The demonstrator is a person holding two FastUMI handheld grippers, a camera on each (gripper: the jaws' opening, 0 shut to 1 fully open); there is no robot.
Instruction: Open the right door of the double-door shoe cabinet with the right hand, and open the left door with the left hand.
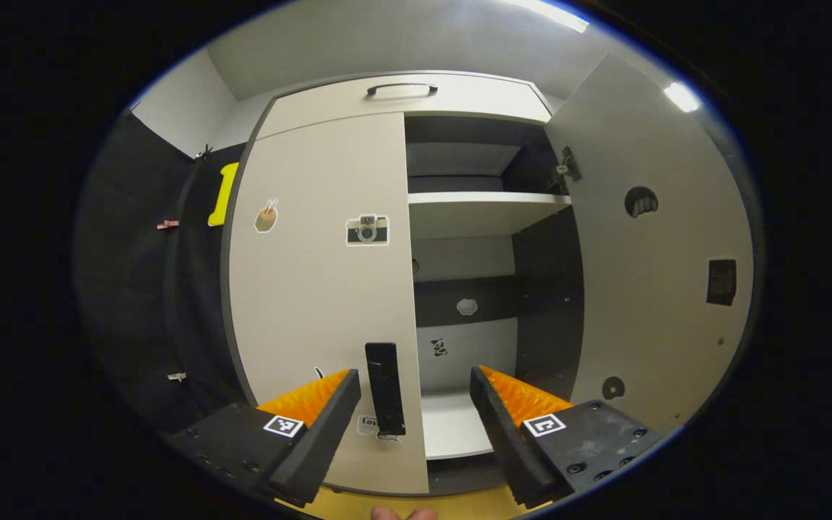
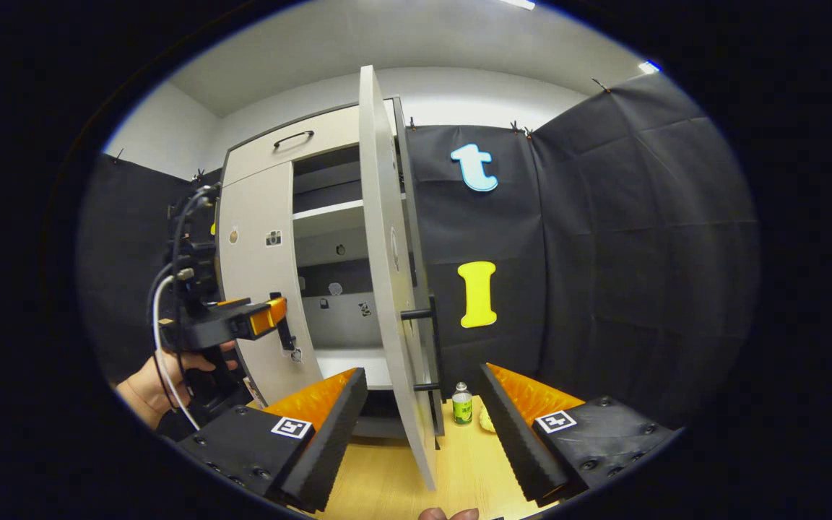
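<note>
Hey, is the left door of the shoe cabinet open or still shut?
Shut. The left door lies flat against the cabinet front, hiding that side, while the right door is swung out, showing the shelves.

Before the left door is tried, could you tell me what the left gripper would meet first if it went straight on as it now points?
Probably the left door's black handle, which stands just ahead between the open jaws of the left gripper, slightly toward its left side. Depth is unclear; a little to the right it would enter the open compartment instead.
</note>
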